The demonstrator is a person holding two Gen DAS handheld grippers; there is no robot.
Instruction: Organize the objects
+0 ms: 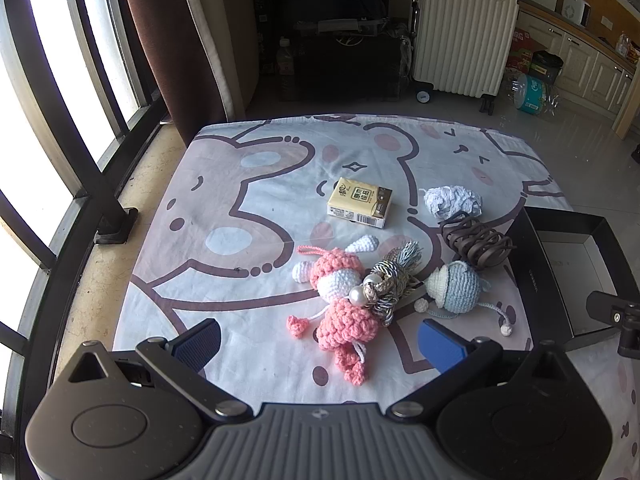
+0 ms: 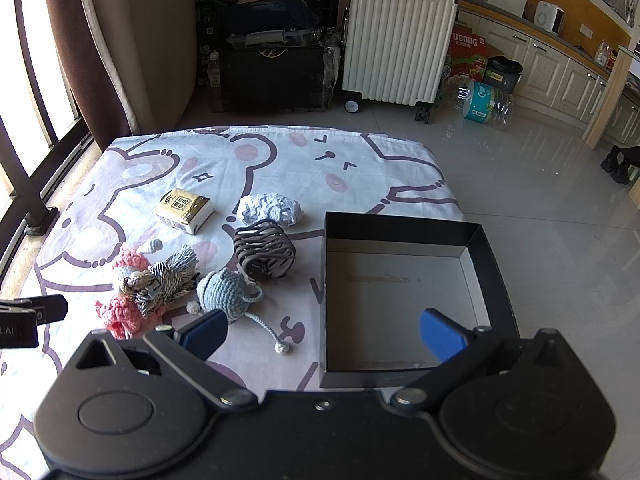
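The table [image 1: 248, 216] is covered by a white cloth with cartoon bear drawings. On its right side stands an open black box [image 2: 404, 228], empty inside, directly in front of the right tool [image 2: 324, 334]. All loose objects lie to the left of the box, in front of the left tool [image 1: 320, 340].

From large to small: the pink crochet doll [image 1: 340, 308] lies with its long axis running away from the left tool, between its fingers' line and very near; a striped cord tassel [image 1: 394, 280] rests across it. Just beside, on the right, is the blue crochet mouse [image 2: 222, 290], then the dark wire holder [image 2: 264, 254], the yellow tissue pack [image 2: 184, 210] and a pale crumpled cloth ball [image 2: 270, 208] further away.

Both tools are released, fingers wide apart, holding nothing.

I judge the left tool is nearer to the doll, and the right tool is nearer to the mouse and the box.

The tissue pack carries printing I cannot read. A red carton [image 2: 468, 54] on the floor behind shows "UBORG".
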